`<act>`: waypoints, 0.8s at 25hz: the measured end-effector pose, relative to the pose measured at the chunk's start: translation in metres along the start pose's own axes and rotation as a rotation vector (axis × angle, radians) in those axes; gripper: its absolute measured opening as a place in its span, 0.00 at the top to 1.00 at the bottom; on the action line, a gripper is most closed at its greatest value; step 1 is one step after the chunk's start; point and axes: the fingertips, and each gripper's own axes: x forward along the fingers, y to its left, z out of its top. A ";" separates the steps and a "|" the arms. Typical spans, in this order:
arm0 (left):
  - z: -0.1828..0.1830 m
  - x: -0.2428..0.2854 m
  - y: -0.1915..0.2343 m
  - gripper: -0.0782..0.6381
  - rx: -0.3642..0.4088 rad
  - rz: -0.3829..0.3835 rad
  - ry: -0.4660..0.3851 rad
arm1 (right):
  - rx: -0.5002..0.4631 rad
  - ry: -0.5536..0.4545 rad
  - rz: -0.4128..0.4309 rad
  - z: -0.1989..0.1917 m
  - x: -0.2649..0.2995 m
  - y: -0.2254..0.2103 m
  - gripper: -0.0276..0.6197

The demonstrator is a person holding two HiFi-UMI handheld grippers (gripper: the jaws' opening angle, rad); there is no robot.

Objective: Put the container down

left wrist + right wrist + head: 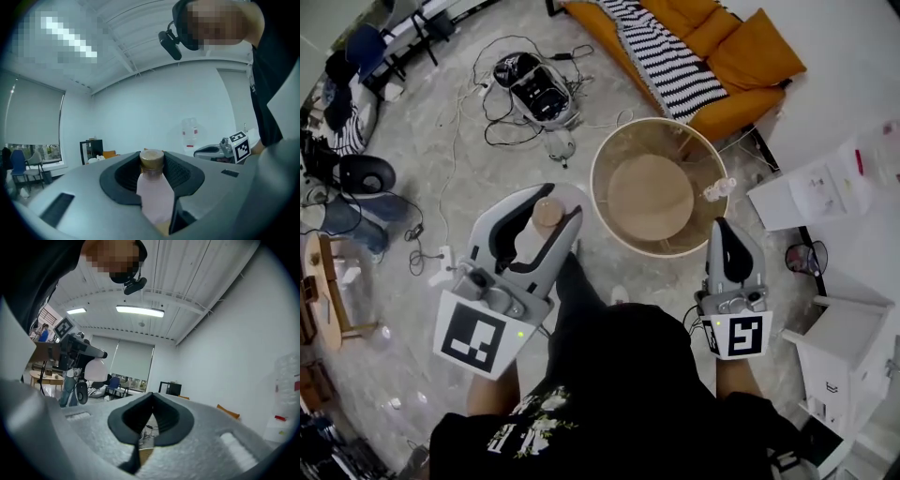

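Beside round table (652, 199), level left tool (547, 201) tight on container (547, 215); right tool (727, 231) closed, empty.

Pink container (154, 194) (tan cap) in left claw (551, 202)

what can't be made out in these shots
- pink bottle: base hidden inside the left tool, head view and left gripper view
- small clear bottle at the round table rim: contents too small to tell, head view
- papers at right: print too small, head view
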 end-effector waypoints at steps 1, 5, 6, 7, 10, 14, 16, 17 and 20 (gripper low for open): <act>0.001 0.005 0.009 0.68 0.004 -0.014 0.002 | 0.002 -0.001 -0.014 0.002 0.009 -0.001 0.96; 0.007 0.025 0.042 0.68 0.031 -0.073 0.001 | 0.000 -0.010 -0.075 0.013 0.040 -0.002 0.96; 0.009 0.031 0.048 0.68 0.036 -0.094 0.000 | 0.001 -0.011 -0.093 0.015 0.046 -0.003 0.96; 0.011 0.038 0.054 0.68 0.040 -0.118 0.000 | 0.002 -0.010 -0.114 0.017 0.051 -0.004 0.96; 0.016 0.062 0.072 0.68 0.072 -0.188 0.005 | -0.018 -0.005 -0.181 0.023 0.068 -0.012 0.96; 0.021 0.096 0.094 0.68 0.110 -0.275 -0.014 | -0.044 0.012 -0.291 0.026 0.086 -0.021 0.96; 0.023 0.110 0.103 0.68 0.116 -0.321 -0.017 | -0.042 0.023 -0.343 0.027 0.093 -0.024 0.96; 0.025 0.118 0.107 0.68 0.121 -0.347 -0.019 | -0.041 0.029 -0.365 0.028 0.097 -0.026 0.96; 0.026 0.140 0.114 0.68 0.133 -0.435 -0.029 | -0.045 0.060 -0.431 0.026 0.106 -0.030 0.96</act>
